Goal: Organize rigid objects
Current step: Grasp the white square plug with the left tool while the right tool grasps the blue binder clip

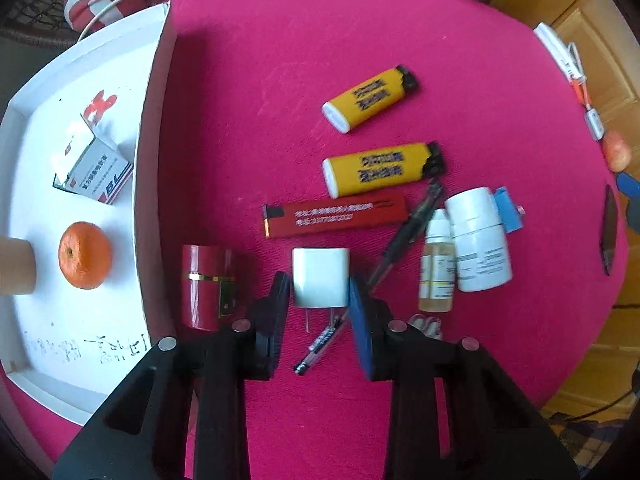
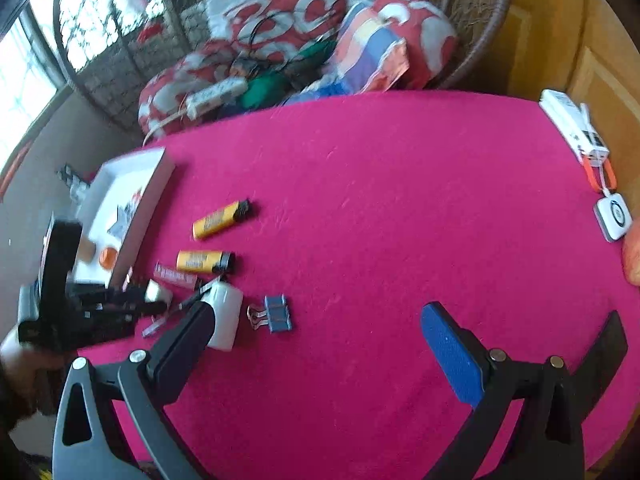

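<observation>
My left gripper (image 1: 320, 294) points down at the pink table (image 1: 400, 32), its black and blue pads pressing both sides of a white charger plug (image 1: 320, 276); the prongs face me. Beside it lie a red cylinder case (image 1: 204, 284), a black pen (image 1: 400, 240), a red lighter (image 1: 334, 214), two yellow lighters (image 1: 370, 98) (image 1: 380, 168), a dropper bottle (image 1: 438, 264), a white pill bottle (image 1: 480, 240) and a blue binder clip (image 1: 508, 210). My right gripper (image 2: 318, 316) stands open above bare cloth, right of the pill bottle (image 2: 226, 312) and clip (image 2: 276, 314).
A white tray (image 1: 152, 120) on the left holds a medicine box (image 1: 92, 168), an orange (image 1: 84, 255) and a wooden cylinder (image 1: 14, 266). A power bank with an orange cable (image 2: 572, 128) and a small white device (image 2: 614, 216) lie at the table's right edge. A cushioned wicker chair (image 2: 472, 8) stands behind.
</observation>
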{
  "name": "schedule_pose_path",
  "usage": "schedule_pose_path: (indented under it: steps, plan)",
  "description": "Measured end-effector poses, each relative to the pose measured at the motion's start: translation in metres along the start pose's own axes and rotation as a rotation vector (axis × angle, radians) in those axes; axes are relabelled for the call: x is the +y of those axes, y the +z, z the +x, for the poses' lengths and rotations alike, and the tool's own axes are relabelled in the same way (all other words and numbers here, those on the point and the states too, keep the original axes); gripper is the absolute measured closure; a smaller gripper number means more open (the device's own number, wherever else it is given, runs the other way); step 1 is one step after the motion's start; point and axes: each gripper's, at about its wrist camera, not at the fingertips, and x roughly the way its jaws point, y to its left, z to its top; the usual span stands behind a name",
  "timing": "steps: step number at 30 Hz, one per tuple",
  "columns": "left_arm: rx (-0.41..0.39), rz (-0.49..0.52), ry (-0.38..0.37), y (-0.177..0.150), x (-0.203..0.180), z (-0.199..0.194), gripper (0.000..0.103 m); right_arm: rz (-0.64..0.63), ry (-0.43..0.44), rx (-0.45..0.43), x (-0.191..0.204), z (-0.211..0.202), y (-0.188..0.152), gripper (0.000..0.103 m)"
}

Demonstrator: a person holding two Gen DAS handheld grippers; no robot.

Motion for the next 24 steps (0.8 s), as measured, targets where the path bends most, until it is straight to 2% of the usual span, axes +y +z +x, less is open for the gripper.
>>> schedule_pose_path:
  steps: [5,7,9,10,15,21,23,24]
  plan:
    - [-0.004,0.039,0.048,0.001,-0.014,0.008,0.074,-0.148,-0.011,0.063,0.015,0.025,-0.015,0.002]
    - [-0.01,0.045,0.055,0.002,-0.015,0.008,0.074,-0.191,-0.001,0.089,0.021,0.035,-0.016,0.022]
    - [-0.018,0.047,0.056,0.003,-0.015,0.009,0.077,-0.226,0.004,0.122,0.027,0.048,-0.015,0.036]
    - [-0.023,0.052,0.059,0.004,-0.016,0.009,0.077,-0.238,0.004,0.137,0.028,0.053,-0.014,0.039]
    - [-0.038,0.024,0.038,0.002,-0.011,0.006,0.077,-0.274,0.047,0.192,0.037,0.074,-0.01,0.043]
    - [-0.046,-0.04,0.0,0.001,0.004,0.0,0.077,-0.341,0.026,0.22,0.051,0.093,-0.008,0.049]
    - [-0.053,-0.049,-0.006,0.001,0.005,-0.002,0.077,-0.382,-0.005,0.216,0.056,0.094,-0.007,0.062]
    - [-0.06,-0.058,0.003,0.001,0.005,-0.004,0.077,-0.396,-0.013,0.215,0.056,0.093,-0.007,0.074]
